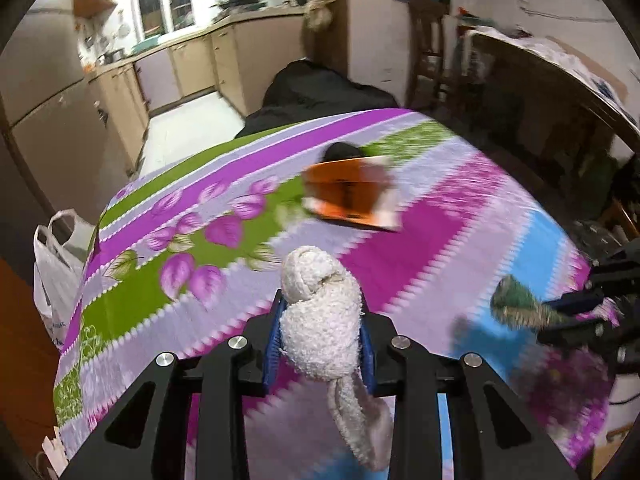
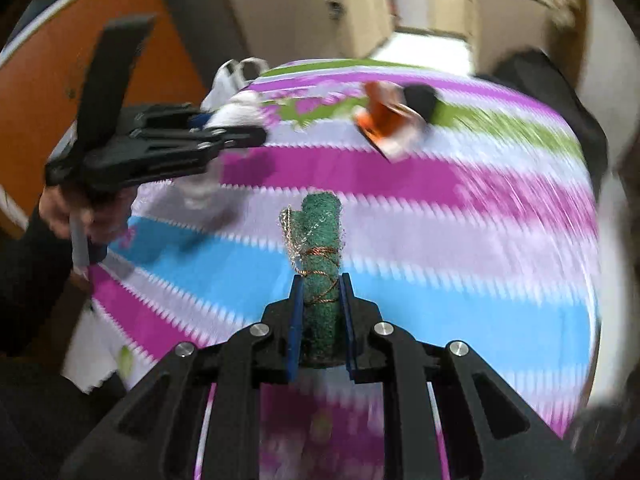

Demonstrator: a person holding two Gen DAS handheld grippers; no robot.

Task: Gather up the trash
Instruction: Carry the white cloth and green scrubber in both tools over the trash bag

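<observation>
My left gripper is shut on a knotted white towel rag and holds it above the striped tablecloth. My right gripper is shut on a green scrub roll wound with copper wire, also above the cloth. Each gripper shows in the other's view: the right one with the green roll at the right edge, the left one with the white rag at upper left. An orange wrapper lies further back on the table next to a black object; the wrapper also shows in the right wrist view.
A white plastic bag hangs by the table's left edge. A dark covered seat stands behind the table. Kitchen cabinets line the far wall. A cluttered shelf runs on the right.
</observation>
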